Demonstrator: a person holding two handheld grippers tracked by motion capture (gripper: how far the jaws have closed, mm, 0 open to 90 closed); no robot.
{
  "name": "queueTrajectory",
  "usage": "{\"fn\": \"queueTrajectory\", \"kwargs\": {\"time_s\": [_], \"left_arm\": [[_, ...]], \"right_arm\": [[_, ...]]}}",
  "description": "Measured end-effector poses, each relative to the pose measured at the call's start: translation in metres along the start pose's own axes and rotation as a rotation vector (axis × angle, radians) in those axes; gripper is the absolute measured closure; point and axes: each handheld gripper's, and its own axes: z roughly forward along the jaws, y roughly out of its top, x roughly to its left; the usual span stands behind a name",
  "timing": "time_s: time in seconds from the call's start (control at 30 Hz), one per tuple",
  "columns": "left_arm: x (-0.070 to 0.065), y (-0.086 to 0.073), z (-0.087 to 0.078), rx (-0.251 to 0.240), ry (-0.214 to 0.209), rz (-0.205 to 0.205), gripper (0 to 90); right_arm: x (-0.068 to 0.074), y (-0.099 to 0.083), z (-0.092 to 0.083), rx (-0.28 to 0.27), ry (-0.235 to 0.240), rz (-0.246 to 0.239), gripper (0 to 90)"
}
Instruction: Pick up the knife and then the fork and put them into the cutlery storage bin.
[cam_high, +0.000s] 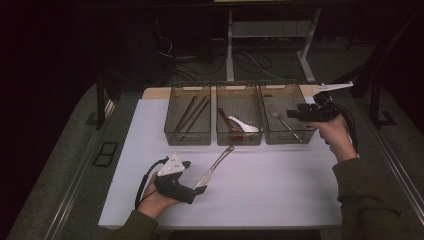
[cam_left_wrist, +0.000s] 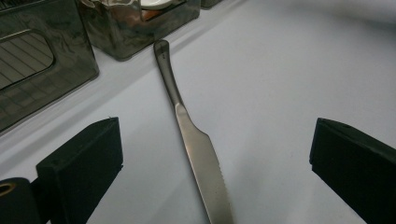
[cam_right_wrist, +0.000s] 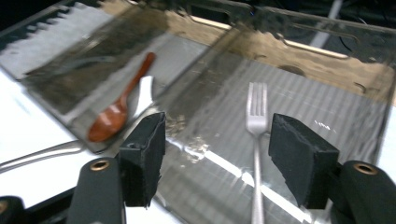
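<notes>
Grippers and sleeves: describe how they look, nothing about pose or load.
Both are black handheld tools. The left gripper carries a grey three-cornered plate and trails a black cable; its pads are blocky and black. The right gripper carries a similar plate. Sleeves are dark olive.

Knife (cam_high: 215, 165) flat on table (cam_high: 280, 195), blade end between open left gripper (cam_left_wrist: 212, 163) jaws, handle pointing away toward bins. Fork (cam_right_wrist: 256, 140) in right bin (cam_high: 287, 137), below and ahead of right gripper (cam_right_wrist: 215, 156). Spoons (cam_high: 237, 124) in middle bin (cam_high: 239, 139), left of it. Chopsticks (cam_high: 192, 112) in far-left bin (cam_high: 187, 136).
</notes>
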Motion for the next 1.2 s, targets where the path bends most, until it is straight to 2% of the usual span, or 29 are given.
{"fn": "queueTrajectory", "kwargs": {"time_s": [0.17,0.33,0.43,0.6,0.73,0.87,1.0,1.2], "left_arm": [[0.001,-0.001,0.000,0.004,0.011,-0.011,2.1],[0.001,0.000,0.001,0.010,0.014,-0.011,2.6],[0.001,0.000,0.001,0.009,0.017,-0.013,2.9],[0.002,0.000,0.001,0.015,0.024,-0.017,3.9],[0.002,0.000,0.002,0.018,0.035,-0.016,6.3],[0.003,0.001,0.004,0.024,0.054,-0.020,13.2],[0.006,0.004,0.008,0.030,0.068,-0.022,17.7],[0.011,0.010,0.012,0.026,0.087,-0.038,30.3]], "right_arm": [[0.014,-0.015,-0.015,-0.050,0.040,-0.027,33.9],[0.028,-0.032,-0.028,-0.093,0.088,-0.026,31.1],[0.036,-0.043,-0.031,-0.101,0.108,-0.036,29.5],[0.049,-0.068,-0.033,-0.092,0.112,-0.043,27.4],[0.058,-0.087,-0.034,-0.092,0.095,-0.050,27.0],[0.064,-0.105,-0.035,-0.084,0.106,-0.045,26.0],[0.068,-0.123,-0.035,-0.071,0.086,-0.043,24.9],[0.079,-0.143,-0.036,-0.050,0.069,-0.081,23.4]]}}
